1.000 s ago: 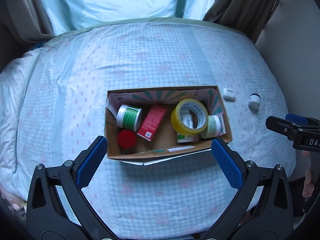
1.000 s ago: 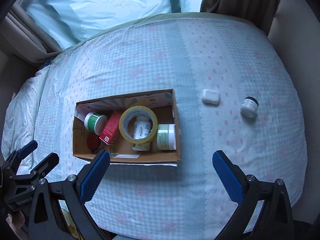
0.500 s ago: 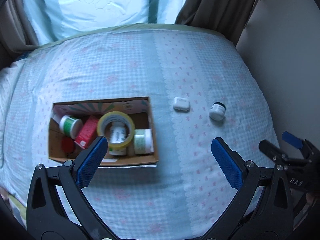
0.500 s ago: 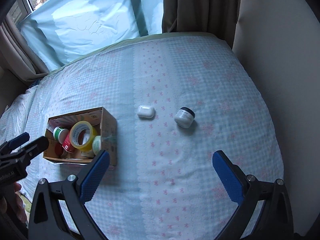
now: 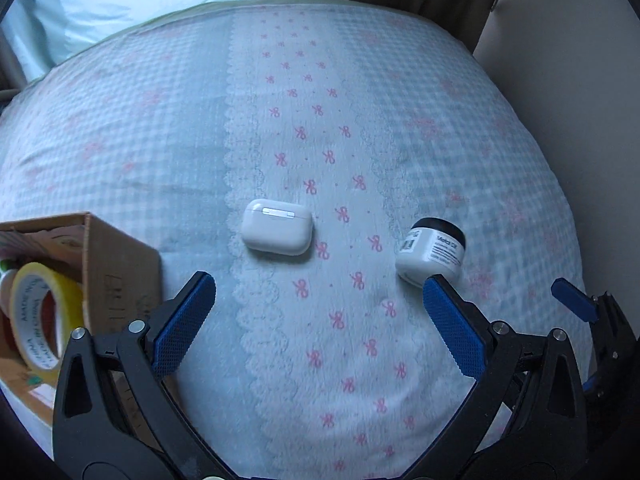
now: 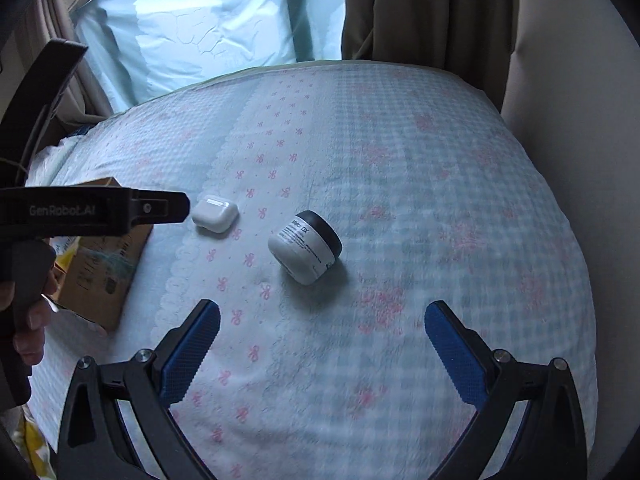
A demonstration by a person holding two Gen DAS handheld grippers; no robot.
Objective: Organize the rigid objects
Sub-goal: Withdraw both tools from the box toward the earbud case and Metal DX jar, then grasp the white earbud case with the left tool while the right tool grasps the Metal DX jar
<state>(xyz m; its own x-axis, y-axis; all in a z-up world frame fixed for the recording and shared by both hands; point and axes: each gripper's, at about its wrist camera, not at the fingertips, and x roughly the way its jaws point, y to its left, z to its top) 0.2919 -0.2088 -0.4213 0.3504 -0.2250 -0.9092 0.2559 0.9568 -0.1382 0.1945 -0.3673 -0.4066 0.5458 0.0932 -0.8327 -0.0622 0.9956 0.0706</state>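
A white earbud case (image 5: pixel 277 227) lies on the bed, just ahead of my open, empty left gripper (image 5: pixel 318 312). A white cream jar with a black lid (image 5: pixel 434 249) lies on its side to its right, by my left gripper's right fingertip. In the right wrist view the jar (image 6: pixel 305 247) lies ahead of my open, empty right gripper (image 6: pixel 322 340), with the case (image 6: pixel 215 213) beyond to the left. A cardboard box (image 5: pixel 116 276) at the left holds a yellow tape roll (image 5: pixel 38 322).
The bed has a light blue checked cover with pink bows (image 5: pixel 320 120). The box (image 6: pixel 104 276) sits near the bed's left side. A curtain (image 6: pixel 420 12) and wall stand at the far right. The left gripper's body (image 6: pixel 92 212) crosses the right wrist view.
Both grippers have swung right and moved closer to the bed, away from the box. The earbud case and jar now lie just ahead of them. Both stay open.
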